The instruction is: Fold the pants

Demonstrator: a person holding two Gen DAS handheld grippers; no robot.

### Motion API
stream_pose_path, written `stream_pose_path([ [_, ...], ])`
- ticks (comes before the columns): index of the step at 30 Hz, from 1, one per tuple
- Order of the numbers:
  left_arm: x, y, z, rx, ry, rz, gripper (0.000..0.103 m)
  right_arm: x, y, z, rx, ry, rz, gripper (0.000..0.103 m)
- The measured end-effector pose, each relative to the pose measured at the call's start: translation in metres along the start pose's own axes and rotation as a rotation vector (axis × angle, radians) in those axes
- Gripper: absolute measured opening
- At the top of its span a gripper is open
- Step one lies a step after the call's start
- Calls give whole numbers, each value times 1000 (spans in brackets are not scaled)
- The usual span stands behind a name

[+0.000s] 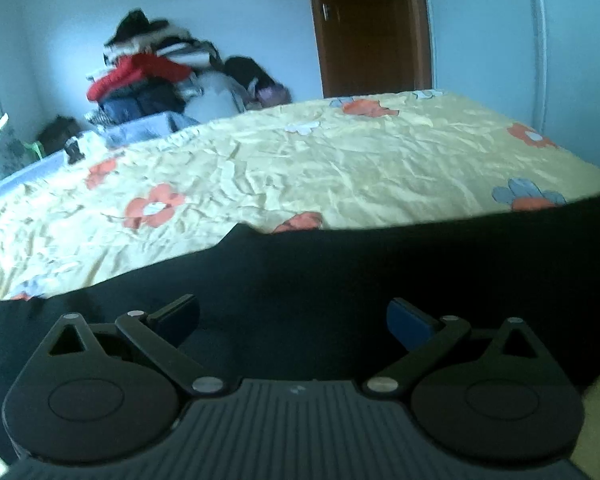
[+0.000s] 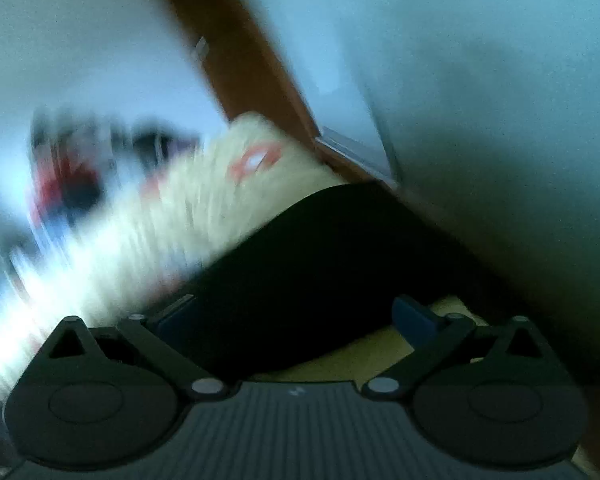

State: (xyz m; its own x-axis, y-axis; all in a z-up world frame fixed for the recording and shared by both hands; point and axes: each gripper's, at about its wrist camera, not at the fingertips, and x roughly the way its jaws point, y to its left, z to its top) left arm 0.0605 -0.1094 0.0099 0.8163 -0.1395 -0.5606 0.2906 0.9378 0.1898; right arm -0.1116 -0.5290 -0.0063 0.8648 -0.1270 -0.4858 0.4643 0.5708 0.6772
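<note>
You are in a pale-walled bedroom with a brown wooden door (image 1: 370, 28) beyond the far edge of the bed (image 1: 340, 160), which wears a creased yellow sheet printed with orange and blue flowers. Past the bed's far left corner a heap of clothes (image 1: 148, 76) is stacked against the wall.

The black pants (image 1: 340, 272) lie flat along the near edge of the bed, stretching across almost the whole width of your left wrist view, with a notched outline on their far side.

Your left gripper (image 1: 293, 320) hangs just above the dark cloth with its jaws spread wide, and nothing is caught between the blue pads.

Your right wrist view is smeared with motion blur and tilted. Your right gripper (image 2: 296, 318) also has its jaws fully apart and empty. The pants (image 2: 320, 264) show there as a dark band running from under the gripper toward the bed's far edge by the door (image 2: 236, 60), with yellow sheet showing beneath the right-hand pad.
</note>
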Motion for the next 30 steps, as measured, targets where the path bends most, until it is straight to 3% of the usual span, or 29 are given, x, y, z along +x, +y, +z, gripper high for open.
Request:
stream_pose_path([
  [2,-5,-7,-13,23,-16,13,102,-11,-31,8,144,-25,22,103],
  [6,-3,-19,-32,58,-15,29,103,-17,-43,12,209,-63,99,103],
  [7,-4,-18,-34,51,-28,32,103,-13,-41,13,206,-59,100,103],
  [9,-2,-17,-36,41,-26,27,103,-5,-42,14,219,-42,9,103],
  [13,1,-8,-37,-11,-13,-5,103,16,-55,16,314,23,-19,103],
  [17,4,-2,-38,-61,6,-35,103,36,-73,20,419,27,46,103],
  [20,4,1,-39,-77,10,-45,103,46,-82,26,469,-23,79,103],
  [24,4,1,-39,-79,11,-47,103,43,-67,36,400,-75,83,71],
  [30,4,1,-39,-84,13,-51,103,40,-46,43,283,-30,222,67],
])
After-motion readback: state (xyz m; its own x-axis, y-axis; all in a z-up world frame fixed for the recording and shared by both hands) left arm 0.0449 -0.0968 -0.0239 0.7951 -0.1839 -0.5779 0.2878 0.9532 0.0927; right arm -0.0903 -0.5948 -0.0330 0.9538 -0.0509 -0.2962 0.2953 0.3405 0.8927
